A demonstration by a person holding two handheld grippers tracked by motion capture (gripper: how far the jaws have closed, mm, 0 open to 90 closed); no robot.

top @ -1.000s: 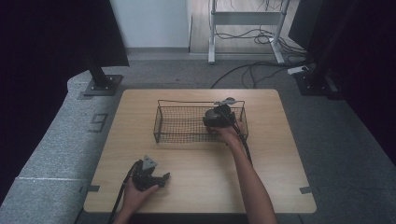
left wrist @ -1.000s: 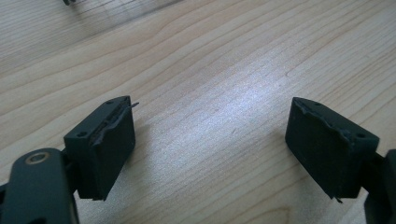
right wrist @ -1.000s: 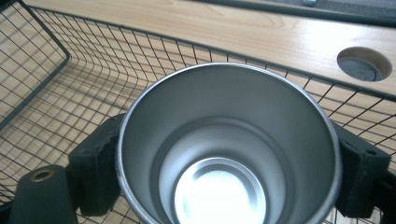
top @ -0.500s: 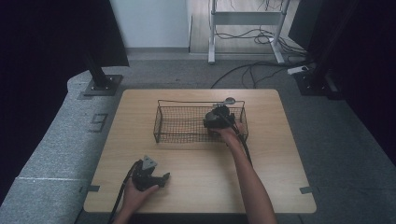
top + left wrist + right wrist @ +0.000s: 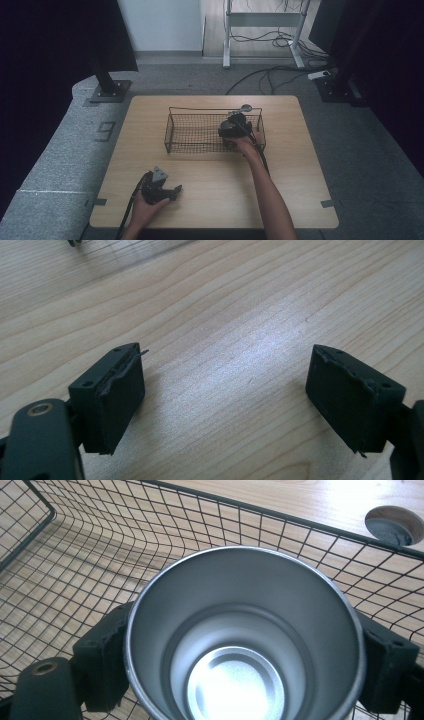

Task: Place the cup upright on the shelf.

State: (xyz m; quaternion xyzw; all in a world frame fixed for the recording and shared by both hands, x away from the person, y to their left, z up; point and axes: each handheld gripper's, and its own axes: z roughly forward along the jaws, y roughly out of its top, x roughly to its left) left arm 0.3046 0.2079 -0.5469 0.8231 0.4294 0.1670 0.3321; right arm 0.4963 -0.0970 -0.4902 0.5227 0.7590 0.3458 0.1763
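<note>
Right gripper (image 5: 240,655): I see its two black jaws clamped on the outside wall of a steel cup (image 5: 240,645), one on each side; the cup's open mouth faces the camera riding on it.
Cup's place: I hold it inside the black wire basket (image 5: 192,131), at the basket's right end, mesh below and beyond the jaws. Whether its base touches the mesh floor I cannot tell.
Left gripper (image 5: 227,400): its jaws stand wide apart with nothing between them, only bare wooden table (image 5: 240,315) ahead; it rests near the table's front edge, well apart from the basket.
Risk, slip: I judge the smooth round wall could slide or rotate in flat pads if I tilt or loosen the grip.
Risk, snag: the cup's rim or my jaws could catch the basket's wire on any move, dragging the light basket.
Risk, drop: letting go above the floor could tip the cup onto its side.
Count: one cup, one basket, two grippers, one round hole (image 5: 393,525) in the table beyond the basket.
</note>
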